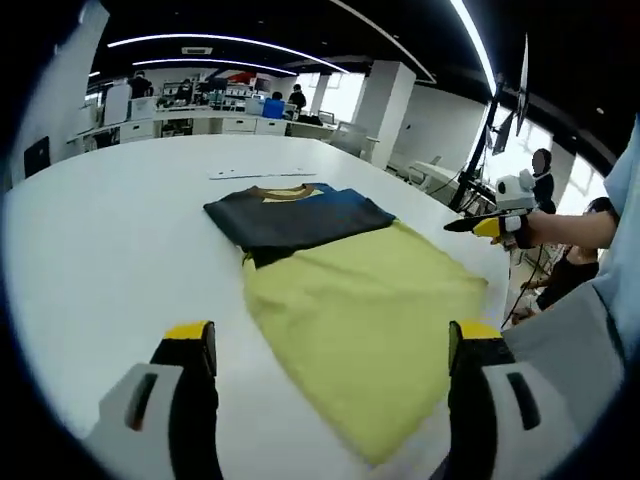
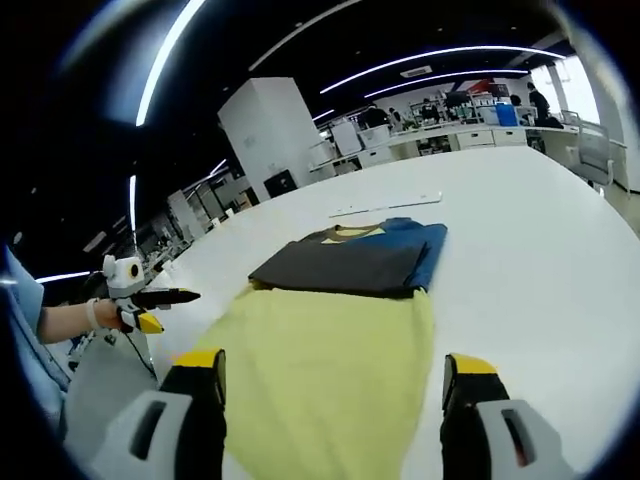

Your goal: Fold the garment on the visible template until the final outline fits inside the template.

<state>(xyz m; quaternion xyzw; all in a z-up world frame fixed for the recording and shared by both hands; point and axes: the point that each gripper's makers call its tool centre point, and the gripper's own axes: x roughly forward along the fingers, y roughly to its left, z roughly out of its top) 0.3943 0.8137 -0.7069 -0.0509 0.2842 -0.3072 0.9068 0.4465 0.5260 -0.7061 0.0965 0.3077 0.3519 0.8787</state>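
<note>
While both tools gape empty | garment (image 1: 340, 290) folded: yellow body, dark-and-blue top | white table (image 1: 120, 240)

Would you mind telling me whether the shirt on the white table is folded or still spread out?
Partly folded: the shirt's dark and blue upper part is doubled over; the yellow body lies flat.

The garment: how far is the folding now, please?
Partly done. The garment lies on the table with its dark upper part already folded in over the yellow body. Nothing is in hand: the left gripper and right gripper are both open and empty above it. No template outline is discernible, so I cannot judge the fit; the long yellow part probably needs another fold.
</note>
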